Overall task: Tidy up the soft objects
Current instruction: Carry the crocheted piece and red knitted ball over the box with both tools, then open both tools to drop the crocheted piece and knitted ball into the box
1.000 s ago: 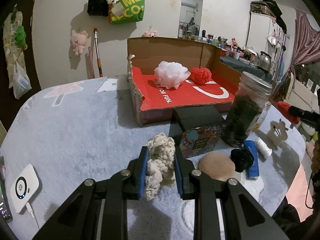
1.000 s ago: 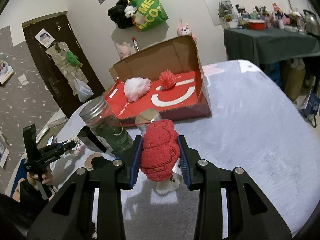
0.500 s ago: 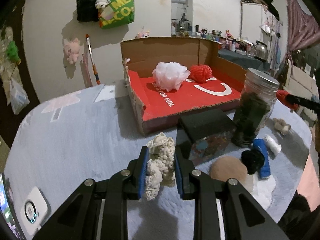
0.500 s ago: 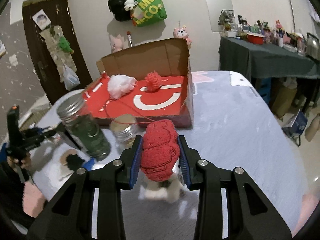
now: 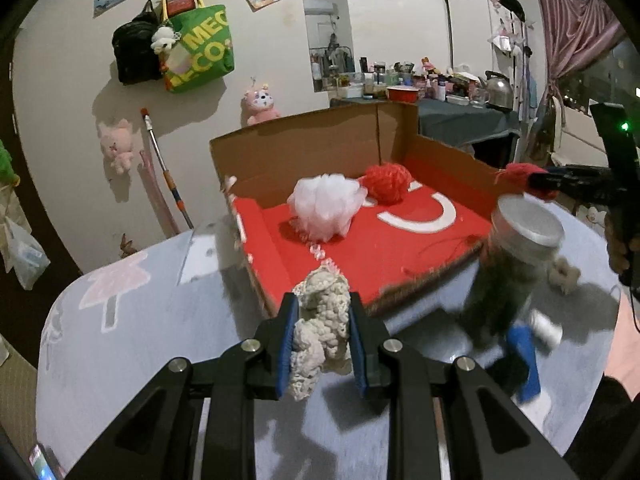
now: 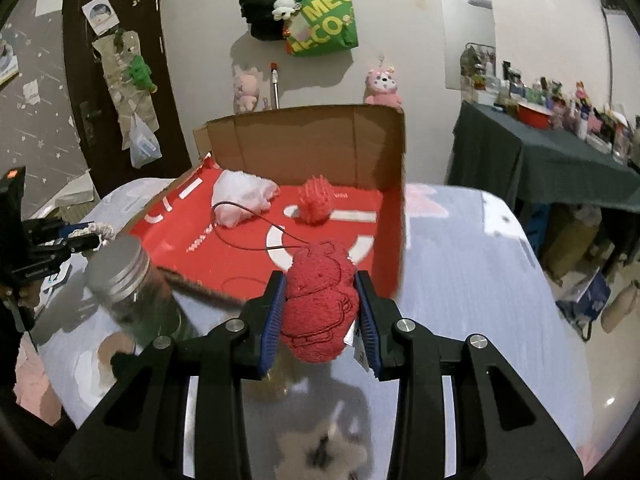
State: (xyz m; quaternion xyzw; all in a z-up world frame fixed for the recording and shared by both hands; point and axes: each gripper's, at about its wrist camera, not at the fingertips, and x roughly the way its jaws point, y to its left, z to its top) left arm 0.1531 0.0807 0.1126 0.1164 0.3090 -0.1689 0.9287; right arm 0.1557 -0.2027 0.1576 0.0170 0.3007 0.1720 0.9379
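My left gripper is shut on a cream knitted soft toy, held above the table just short of the front edge of the red cardboard box. My right gripper is shut on a red plush toy, held above the table near the box's front right corner. A white mesh pouf and a red yarn ball lie inside the box; they also show in the right wrist view, the pouf left of the yarn ball.
A glass jar with a metal lid stands right of the box front, also in the right wrist view. A blue object and a small cream toy lie by it. The grey cloth table extends left.
Both grippers have risen and moved toward the red box with their toys still held. The black box and phone have dropped out of the left view.
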